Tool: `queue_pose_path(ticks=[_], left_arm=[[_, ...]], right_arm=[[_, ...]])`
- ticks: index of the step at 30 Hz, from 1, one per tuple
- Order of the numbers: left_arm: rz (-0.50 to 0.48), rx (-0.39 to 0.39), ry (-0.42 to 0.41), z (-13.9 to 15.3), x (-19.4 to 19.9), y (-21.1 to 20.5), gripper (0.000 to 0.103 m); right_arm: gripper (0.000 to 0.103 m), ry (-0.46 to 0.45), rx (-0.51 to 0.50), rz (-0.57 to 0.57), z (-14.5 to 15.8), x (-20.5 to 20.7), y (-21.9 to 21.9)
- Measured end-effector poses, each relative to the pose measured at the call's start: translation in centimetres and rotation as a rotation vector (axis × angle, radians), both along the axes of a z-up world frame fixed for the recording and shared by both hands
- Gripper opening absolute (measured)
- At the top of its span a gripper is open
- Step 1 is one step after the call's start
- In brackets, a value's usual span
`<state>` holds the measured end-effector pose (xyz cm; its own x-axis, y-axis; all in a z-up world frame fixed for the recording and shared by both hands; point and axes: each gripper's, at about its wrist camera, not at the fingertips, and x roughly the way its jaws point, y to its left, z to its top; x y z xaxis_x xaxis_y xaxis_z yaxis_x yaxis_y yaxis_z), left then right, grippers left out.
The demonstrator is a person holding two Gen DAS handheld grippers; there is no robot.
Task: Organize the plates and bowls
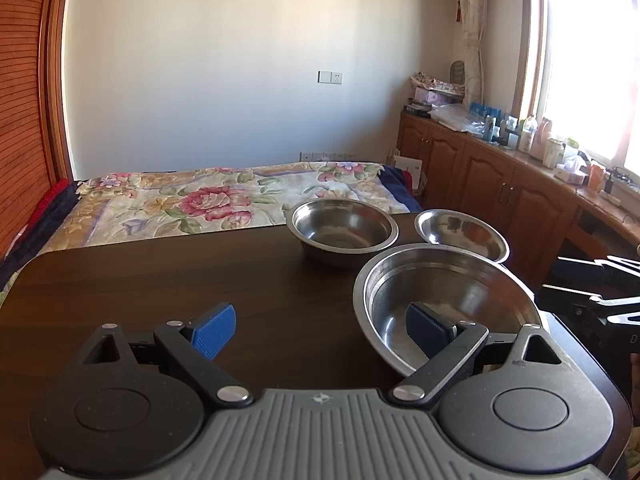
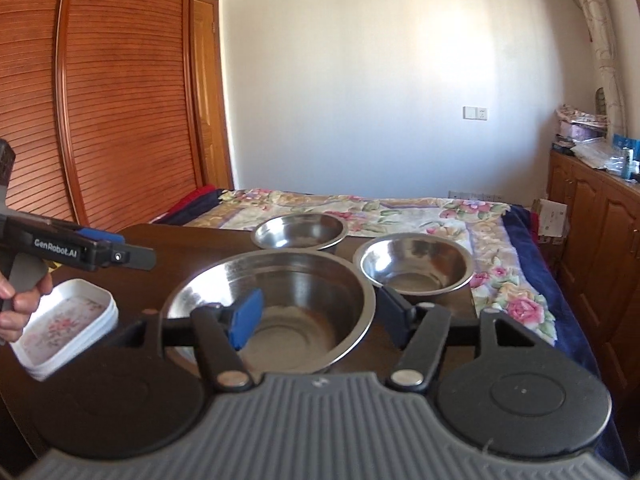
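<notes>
The right tool (image 2: 320, 316) – spread wide, gripping nothing – straddles the large bowl's (image 2: 276, 304) right rim, smaller bowls at twelve and one o'clock – nearer than the spread left tool (image 1: 320, 328).

Large round steel bowl (image 2: 276, 312) directly ahead of right hand-held gripper (image 2: 320, 316) on dark wooden surface (image 2: 192, 256); two smaller steel bowls (image 2: 416, 266) behind; white rectangular dish (image 2: 68, 326) left.

Both cameras sit low over the table (image 1: 160, 280), looking along their own fingers toward the bed (image 1: 200, 200) and far wall. The left view stands left of the big bowl (image 1: 448, 300); the right view looks from close behind it (image 2: 276, 308). They share all three bowls and the bed.
</notes>
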<state>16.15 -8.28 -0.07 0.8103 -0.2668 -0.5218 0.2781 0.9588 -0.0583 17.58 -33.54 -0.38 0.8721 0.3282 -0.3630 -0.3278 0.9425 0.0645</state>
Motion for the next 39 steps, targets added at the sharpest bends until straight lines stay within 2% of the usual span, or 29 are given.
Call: queue_pose_path(ticks=[2, 4, 10, 15, 18, 21, 22, 24, 26, 29, 32, 39], left_arm=[[0.005, 0.01, -0.004, 0.5, 0.1, -0.3, 0.094], [0.004, 0.006, -0.015, 1.0, 0.0, -0.4, 0.095], [0.003, -0.002, -0.031, 1.6, -0.2, -0.3, 0.095], [-0.014, 0.002, -0.036, 1.2, 0.4, -0.8, 0.095], [-0.031, -0.01, -0.022, 0.6, 0.9, -1.2, 0.093], [-0.048, -0.028, 0.008, -0.1, 1.4, -1.5, 0.08], [-0.054, -0.035, 0.017, -0.4, 1.5, -1.5, 0.073], [-0.058, -0.051, 0.031, -0.7, 1.7, -1.7, 0.067], [-0.064, -0.065, 0.051, -1.1, 1.9, -1.8, 0.055], [-0.07, -0.061, 0.062, -1.5, 2.0, -2.2, 0.047], [-0.071, -0.071, 0.075, -1.7, 2.3, -2.3, 0.039], [-0.089, -0.075, 0.112, -2.5, 2.9, -2.6, 0.029]], right_arm=[[0.076, 0.001, 0.0, 0.018, -0.1, 0.7, -0.2], [0.081, -0.004, 0.004, 0.029, -0.1, 1.3, -0.3], [0.081, 0.02, 0.063, 0.016, 0.0, 1.9, -0.7], [0.081, 0.002, 0.015, -0.017, -0.5, 1.2, -0.8], [0.081, 0.014, 0.03, -0.047, -0.7, 1.1, -1.5], [0.081, 0.013, 0.025, -0.077, -0.7, 0.8, -1.7], [0.081, 0.011, 0.018, -0.082, -0.8, 0.9, -1.6], [0.081, 0.021, 0.02, -0.091, -0.9, 1.2, -1.6], [0.079, 0.036, 0.035, -0.092, -1.2, 1.5, -1.6], [0.069, 0.059, 0.047, -0.103, -1.6, 2.3, -1.6], [0.063, 0.085, 0.063, -0.112, -2.0, 3.1, -1.6], [0.047, 0.137, 0.093, -0.121, -2.9, 4.2, -1.7]])
